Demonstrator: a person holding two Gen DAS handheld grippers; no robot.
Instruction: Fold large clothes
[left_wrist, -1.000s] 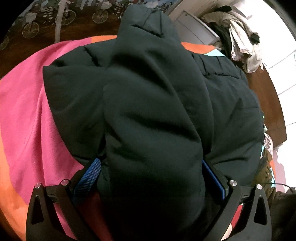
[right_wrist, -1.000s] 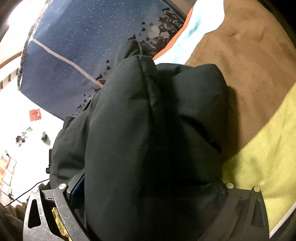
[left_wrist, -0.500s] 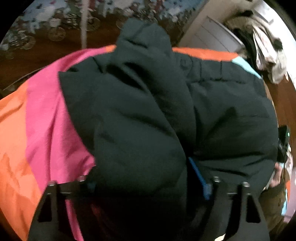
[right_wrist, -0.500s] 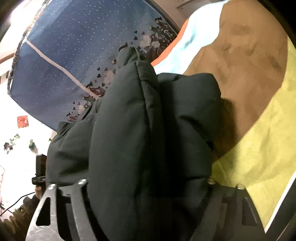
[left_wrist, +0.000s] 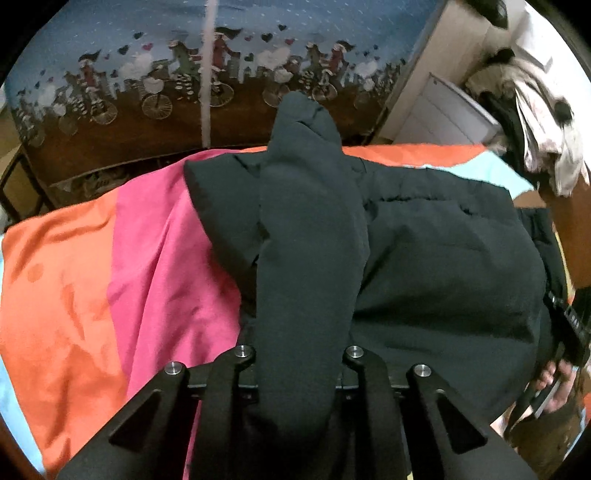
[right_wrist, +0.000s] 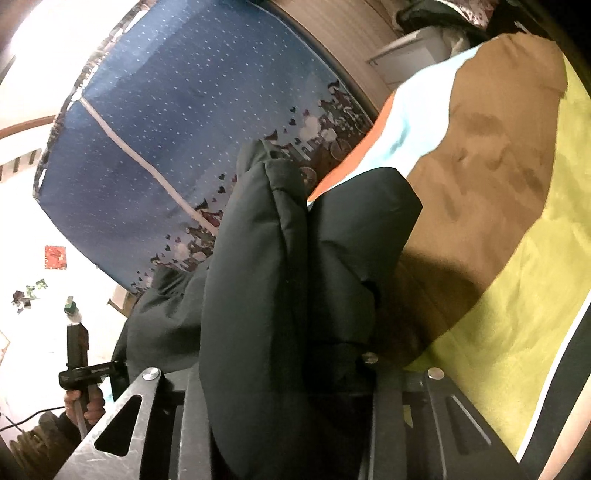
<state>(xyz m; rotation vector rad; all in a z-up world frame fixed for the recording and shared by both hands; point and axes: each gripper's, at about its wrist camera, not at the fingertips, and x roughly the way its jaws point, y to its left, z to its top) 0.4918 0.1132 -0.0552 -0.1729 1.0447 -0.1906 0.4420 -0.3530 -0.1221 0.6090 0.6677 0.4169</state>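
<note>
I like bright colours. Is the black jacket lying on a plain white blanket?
No, in the left wrist view the black jacket lies on a blanket of pink and orange patches.

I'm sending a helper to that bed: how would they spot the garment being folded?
Find the bed's colour-block blanket. On it lies the dark padded jacket, the only black thing there, pinched by both grippers.

right gripper (right_wrist: 291, 373): jaws closed on a thick fold of dark puffy jacket (right_wrist: 266, 295), centre frame | bedspread (right_wrist: 517, 295): brown and yellow-green bands, right | blue dotted curtain (right_wrist: 177, 122): upper left | other gripper (right_wrist: 79, 365), hand-held: lower left
</note>
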